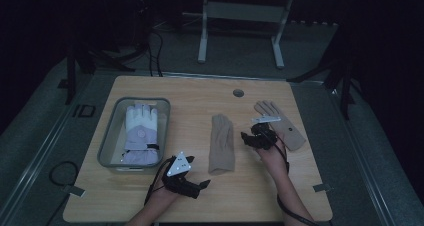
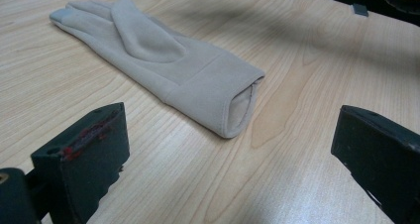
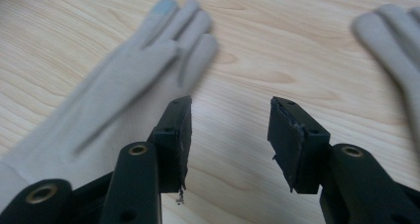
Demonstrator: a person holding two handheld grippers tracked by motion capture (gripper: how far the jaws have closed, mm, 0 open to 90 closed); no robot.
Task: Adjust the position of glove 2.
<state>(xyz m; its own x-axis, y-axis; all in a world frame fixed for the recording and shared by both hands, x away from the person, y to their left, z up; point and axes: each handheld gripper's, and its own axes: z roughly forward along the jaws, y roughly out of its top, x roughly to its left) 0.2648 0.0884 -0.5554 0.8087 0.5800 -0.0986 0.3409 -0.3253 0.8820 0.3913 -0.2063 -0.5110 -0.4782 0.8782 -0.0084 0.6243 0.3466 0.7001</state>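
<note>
Lying flat, beige glove (image 3: 114, 85) just left of right gripper (image 3: 230, 130); jaws spread, empty.

Two beige gloves lie flat on the table, one mid-table (image 1: 222, 143), one right (image 1: 280, 123)

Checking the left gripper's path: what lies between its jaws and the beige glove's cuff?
Bare wood of the table lies between the left gripper and the beige glove, seen in the left gripper view.
</note>
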